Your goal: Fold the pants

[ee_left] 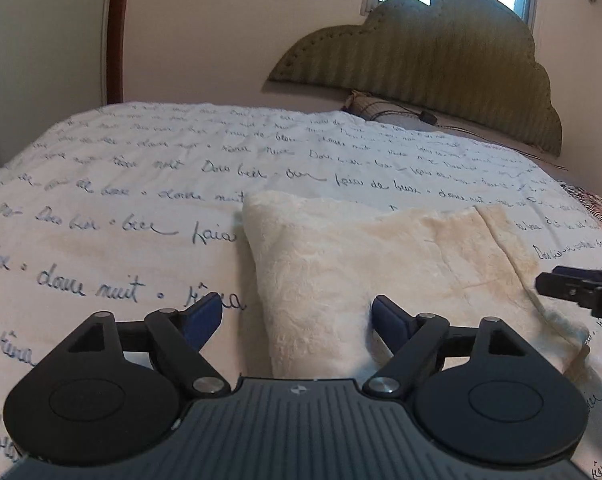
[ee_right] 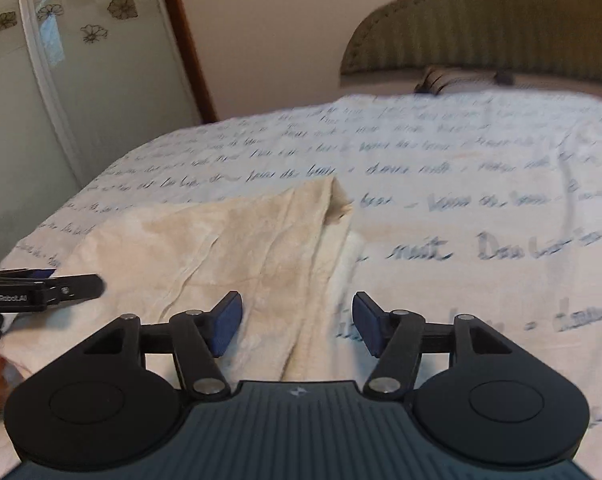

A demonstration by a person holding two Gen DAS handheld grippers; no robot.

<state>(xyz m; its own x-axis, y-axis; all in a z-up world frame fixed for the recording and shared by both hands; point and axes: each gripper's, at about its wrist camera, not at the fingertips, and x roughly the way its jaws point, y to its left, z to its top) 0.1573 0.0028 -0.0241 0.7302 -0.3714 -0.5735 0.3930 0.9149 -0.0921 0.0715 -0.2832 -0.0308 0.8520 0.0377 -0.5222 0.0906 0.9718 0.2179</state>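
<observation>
The pants (ee_left: 381,264), cream and fuzzy, lie flat on the bed (ee_left: 141,184) in a squarish bundle that looks already doubled over, close to the near edge of the script-printed cover. The left gripper (ee_left: 297,316) hangs low at the bundle's near left corner, jaws wide with nothing between them, one pad over bare cover and the other over the cloth. The right gripper (ee_right: 297,320) sits likewise at the near right edge, jaws spread wide and empty, straddling the thick side hem. Judging by the shape, the step in hand is the next fold, and it calls for both claws to bite all layers at the near corners at once, level with each other, then lift only enough to clear the pile and carry the near edge straight away toward the far edge so the hems meet. A shallow bite risks taking only the top layer; plush cloth may slip, so pinch deep. The far right corner (ee_right: 339,204) curls up a little and wants flattening. Room is ample: the cover beyond the pants is open up to the pillow (ee_left: 371,110) and headboard (ee_left: 441,64), and to both sides; each claw shows at the edge of the other's view, near but not touching
</observation>
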